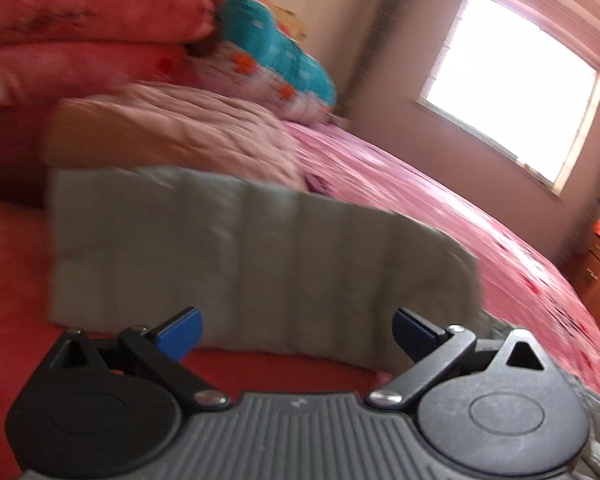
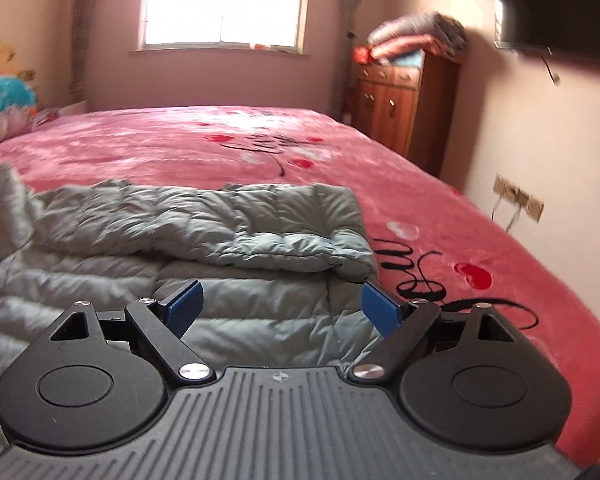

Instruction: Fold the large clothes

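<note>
A grey quilted down jacket (image 2: pixel 204 240) lies on the pink bed, with one part folded over on top of the rest. In the left wrist view a grey quilted panel of the jacket (image 1: pixel 236 256) lies just ahead of the fingers, blurred. My left gripper (image 1: pixel 298 334) is open and empty, close to the panel's near edge. My right gripper (image 2: pixel 282 306) is open and empty, just above the jacket's near part.
The bed has a pink blanket (image 2: pixel 220 140) with hearts. Pink quilts (image 1: pixel 80 20), a pale pink folded cover (image 1: pixel 204 128) and a teal pillow (image 1: pixel 276 52) are stacked at the head. A wooden cabinet (image 2: pixel 404 96) stands by the window (image 2: pixel 224 0); a TV (image 2: pixel 556 12) hangs on the wall.
</note>
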`<state>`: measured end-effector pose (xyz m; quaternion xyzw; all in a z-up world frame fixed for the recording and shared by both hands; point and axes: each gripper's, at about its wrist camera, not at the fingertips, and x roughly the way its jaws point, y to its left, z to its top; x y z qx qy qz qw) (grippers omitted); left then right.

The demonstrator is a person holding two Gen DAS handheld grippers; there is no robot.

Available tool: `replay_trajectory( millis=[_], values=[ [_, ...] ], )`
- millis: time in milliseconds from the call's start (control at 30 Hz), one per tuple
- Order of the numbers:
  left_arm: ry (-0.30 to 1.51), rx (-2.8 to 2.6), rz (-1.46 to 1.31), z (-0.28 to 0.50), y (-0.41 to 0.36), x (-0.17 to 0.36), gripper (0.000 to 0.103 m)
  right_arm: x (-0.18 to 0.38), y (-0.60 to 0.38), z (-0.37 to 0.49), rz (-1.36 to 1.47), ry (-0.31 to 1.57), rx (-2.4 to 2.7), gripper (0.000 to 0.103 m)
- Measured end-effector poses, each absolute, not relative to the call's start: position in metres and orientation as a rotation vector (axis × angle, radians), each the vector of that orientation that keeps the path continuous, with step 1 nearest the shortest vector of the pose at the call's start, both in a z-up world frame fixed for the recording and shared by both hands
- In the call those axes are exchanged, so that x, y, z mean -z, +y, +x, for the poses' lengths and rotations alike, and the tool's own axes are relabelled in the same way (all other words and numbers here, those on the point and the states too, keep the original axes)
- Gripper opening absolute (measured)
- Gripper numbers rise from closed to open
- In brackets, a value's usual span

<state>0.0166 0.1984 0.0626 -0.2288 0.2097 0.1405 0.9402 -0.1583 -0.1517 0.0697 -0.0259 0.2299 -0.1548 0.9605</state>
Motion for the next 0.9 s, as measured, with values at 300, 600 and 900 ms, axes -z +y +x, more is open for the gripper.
replay_trajectory(
  millis=[300,600,900],
  values=[
    [0.332,-0.464,-0.455,-0.011,0.276,-0.056,0.099,-0.073,-0.134,-0.183,-0.056,0.526,0.254,0.103],
    [0.318,-0.481,-0.51,-0.001,0.352,-0.029,0.099,-0.066,-0.126,-0.187,-0.003,0.552,0.264,0.103],
    [0.393,-0.352,-0.482,0.024,0.346,-0.01,0.077,-0.06,-0.108,-0.185,-0.058,0.548,0.219,0.103]
  ],
)
